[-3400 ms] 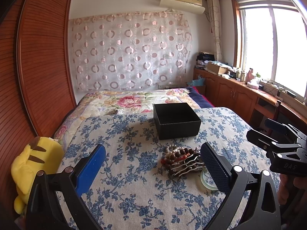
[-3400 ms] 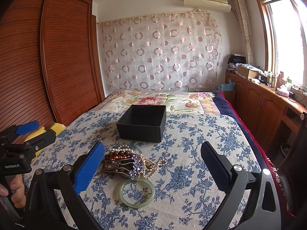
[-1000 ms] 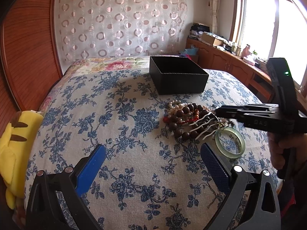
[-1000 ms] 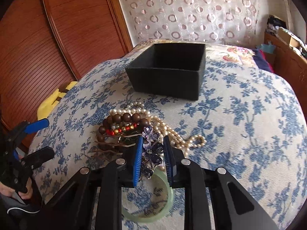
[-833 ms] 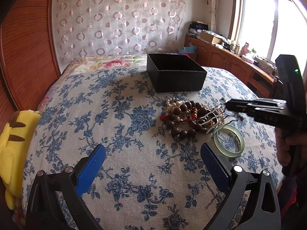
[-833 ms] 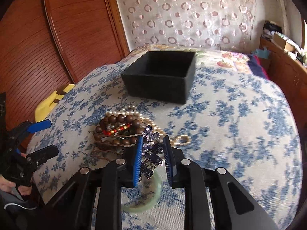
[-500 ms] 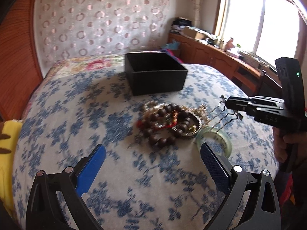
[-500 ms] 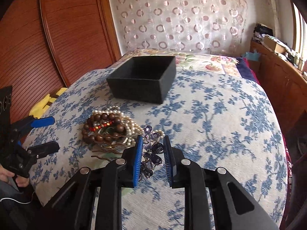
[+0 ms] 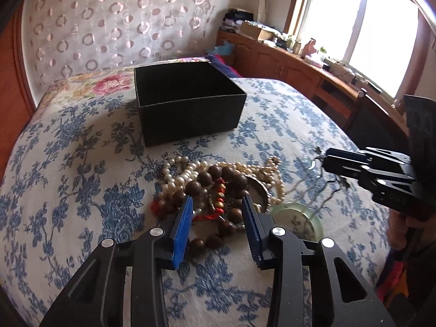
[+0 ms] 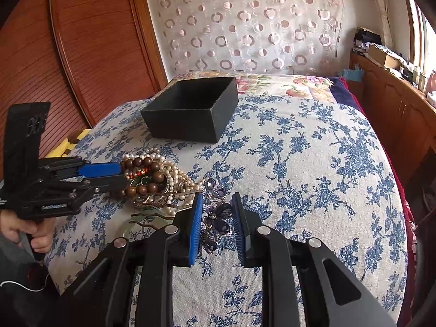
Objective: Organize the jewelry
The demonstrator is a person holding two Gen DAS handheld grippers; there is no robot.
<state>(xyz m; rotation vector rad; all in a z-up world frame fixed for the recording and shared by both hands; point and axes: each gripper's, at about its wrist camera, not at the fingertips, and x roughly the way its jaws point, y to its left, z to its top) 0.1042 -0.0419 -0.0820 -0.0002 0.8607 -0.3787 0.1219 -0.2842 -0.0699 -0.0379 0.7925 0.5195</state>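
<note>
A pile of jewelry lies on the bed: brown wooden beads (image 9: pixel 215 179), a pearl necklace (image 9: pixel 177 171), red beads and a green jade bangle (image 9: pixel 299 218). An open black box (image 9: pixel 188 100) stands behind it, also in the right wrist view (image 10: pixel 193 109). My left gripper (image 9: pixel 216 212) has closed over the bead bracelets, its pads around them. My right gripper (image 10: pixel 216 218) is shut on a purple jewelled hair comb (image 10: pixel 215 218), held above the bed to the right of the pile (image 10: pixel 152 179).
The bed has a blue floral cover (image 10: pixel 313 163). A wooden wardrobe (image 10: pixel 81 54) is on the left, cabinets and a window (image 9: pixel 354 27) on the right. A yellow plush toy (image 10: pixel 68 144) lies at the bed's left edge.
My left gripper moved in over the pile and narrowed from wide open onto the beads. My right gripper lifted the hair comb out of the pile and drew it right.
</note>
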